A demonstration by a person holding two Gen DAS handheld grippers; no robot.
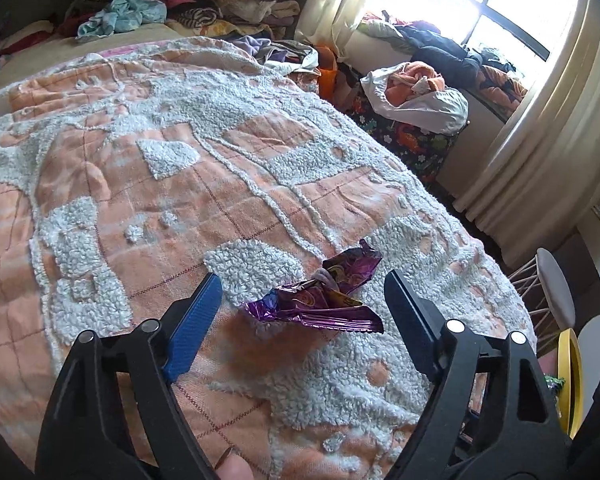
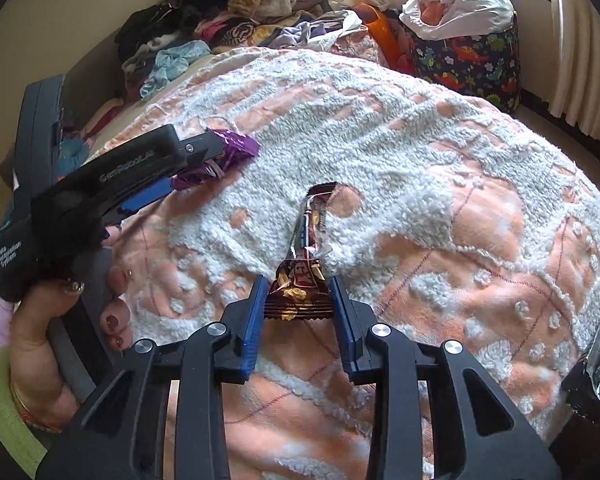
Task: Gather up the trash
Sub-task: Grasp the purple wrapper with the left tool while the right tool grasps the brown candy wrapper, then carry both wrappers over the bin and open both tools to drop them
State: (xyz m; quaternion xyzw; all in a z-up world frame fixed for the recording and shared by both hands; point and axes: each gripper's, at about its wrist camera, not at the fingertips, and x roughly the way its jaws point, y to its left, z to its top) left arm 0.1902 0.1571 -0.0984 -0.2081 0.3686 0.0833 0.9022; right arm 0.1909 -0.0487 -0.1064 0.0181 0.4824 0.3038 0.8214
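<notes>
Left tool point(image 1: 302, 280) held low over the bed, fingers spread wide and angled toward the far right; blue ribbed pads point(image 1: 196, 324) on black plastic arms with round metal pivots. Purple foil wrapper point(image 1: 324, 296) crumpled and torn open, lying on the bedspread point(image 1: 140, 200) between the two spread fingers, touching neither as far as the left wrist view shows. In the right wrist view, same tool point(image 2: 204, 160) seen from the side at far left, its tip at the purple wrapper point(image 2: 230, 150); left hand point(image 2: 52, 320) wrapped round the handle, nails painted dark red, bangle at the wrist.

Right tool point(image 2: 300, 304) low and near, pointing toward the far side of the bed, its blue pads point(image 2: 256, 320) closed onto the crimped near end of a dark brown snack-bar wrapper point(image 2: 306, 264). Wrapper long, glossy, printed with nut pictures, far end open and flattened against the bedspread point(image 2: 420, 140).

Bedspread quilted in peach fabric with raised white tufted patches and thin stitched lines. Heap of mixed clothes point(image 1: 180, 8) at the far head of the bed; dinosaur-print bag point(image 2: 468, 60) at far right, stuffed with white and orange cloth.
</notes>
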